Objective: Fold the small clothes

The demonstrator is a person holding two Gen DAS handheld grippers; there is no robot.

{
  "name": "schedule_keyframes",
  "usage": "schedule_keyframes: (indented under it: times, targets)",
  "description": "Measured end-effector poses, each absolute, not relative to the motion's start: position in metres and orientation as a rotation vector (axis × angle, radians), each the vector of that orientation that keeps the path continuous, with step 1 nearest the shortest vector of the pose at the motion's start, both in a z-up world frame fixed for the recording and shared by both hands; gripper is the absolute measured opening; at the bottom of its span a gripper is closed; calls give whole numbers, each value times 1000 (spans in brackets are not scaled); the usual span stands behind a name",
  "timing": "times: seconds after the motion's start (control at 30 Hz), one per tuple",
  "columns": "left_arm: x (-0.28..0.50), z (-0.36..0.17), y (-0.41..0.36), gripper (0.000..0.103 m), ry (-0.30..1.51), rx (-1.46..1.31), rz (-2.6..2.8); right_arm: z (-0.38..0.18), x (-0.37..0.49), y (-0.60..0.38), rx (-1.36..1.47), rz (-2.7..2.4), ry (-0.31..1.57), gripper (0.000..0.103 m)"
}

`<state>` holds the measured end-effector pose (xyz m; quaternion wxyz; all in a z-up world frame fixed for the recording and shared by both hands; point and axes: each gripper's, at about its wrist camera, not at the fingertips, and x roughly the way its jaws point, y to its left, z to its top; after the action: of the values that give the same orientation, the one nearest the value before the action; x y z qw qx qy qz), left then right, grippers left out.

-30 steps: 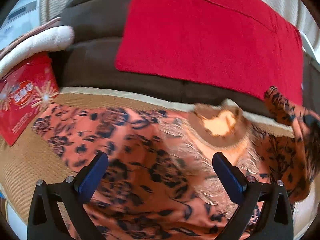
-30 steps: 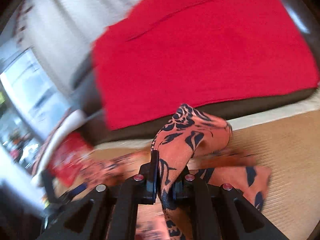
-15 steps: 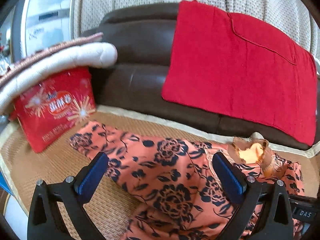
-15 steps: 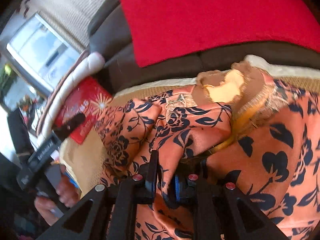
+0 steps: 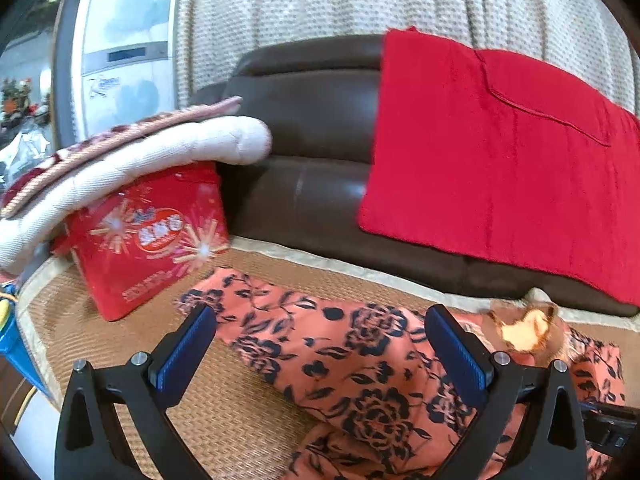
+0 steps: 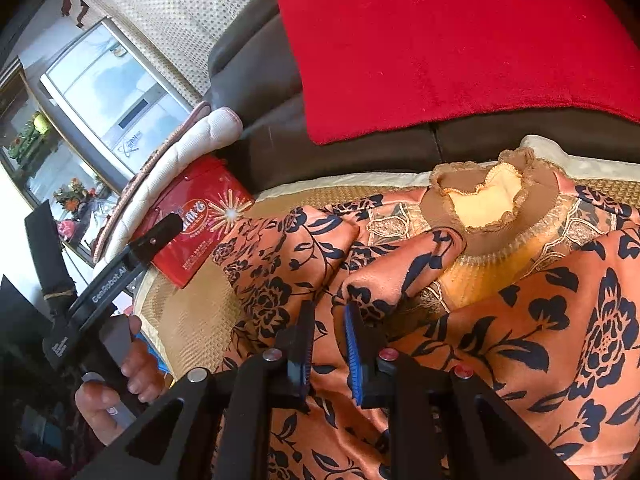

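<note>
An orange blouse with dark flowers lies spread on a woven mat. Its brown lace collar points toward the sofa. One sleeve lies folded across the blouse's body, just ahead of my right gripper. The right jaws stand a narrow gap apart, low over the cloth, and their pads do not press on it. My left gripper hovers wide open above the blouse's left sleeve, holding nothing. A hand grips the left tool at the left of the right wrist view.
A red printed tin leans on the mat's left side under a white quilted cushion. A brown leather sofa back with a red cloth draped over it stands behind the mat. A blue object sits at the left edge.
My right gripper carried the sleeve down and across onto the blouse, and its jaws parted slightly off the cloth. My left gripper drew back and rose, still wide open.
</note>
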<state>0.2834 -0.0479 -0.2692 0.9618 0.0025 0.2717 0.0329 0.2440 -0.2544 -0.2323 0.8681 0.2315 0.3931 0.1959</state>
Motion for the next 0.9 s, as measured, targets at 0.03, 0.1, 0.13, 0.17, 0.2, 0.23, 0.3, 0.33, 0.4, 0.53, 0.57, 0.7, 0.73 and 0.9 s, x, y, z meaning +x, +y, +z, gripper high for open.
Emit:
schedule_keyframes:
  times: [0.03,0.1,0.13,0.17,0.2,0.23,0.3,0.33,0.4,0.53,0.57,0.7,0.73,0.9]
  targets:
    - [283,-268,-44,103,544,3,85,-231,243,-255,489,413,810,18]
    - [283,-267,-36,103,532,-2,135,-229,242,-255,489,413,794,18]
    - [284,-266,-31,103,524,-10,167,-228,241,-254,485,411,782,18]
    - [284,-265,-26,103,522,-20,182,-227,241,-254,479,407,774,18]
    - [285,-265,-17,103,523,-43,201,-226,241,-254,470,403,767,18]
    - [287,-265,-12,103,524,-56,212,-225,241,-253,461,402,762,18]
    - [289,-265,1,103,526,-90,243,-225,242,-251,456,408,758,18]
    - [289,-265,6,103,528,-104,254,-225,242,-250,457,414,757,18]
    - [291,-267,13,103,534,-120,263,-225,243,-248,450,412,759,18]
    - [289,-266,18,103,527,-123,275,-224,242,-247,448,414,749,18]
    - [288,-265,18,103,521,-122,279,-224,241,-247,448,415,745,18]
    - [280,-260,25,103,480,-136,334,-224,241,-249,454,407,741,18]
    - [278,-258,29,103,469,-149,352,-225,242,-250,457,406,742,18]
    - [276,-256,49,103,453,-200,413,-226,243,-250,459,403,745,18]
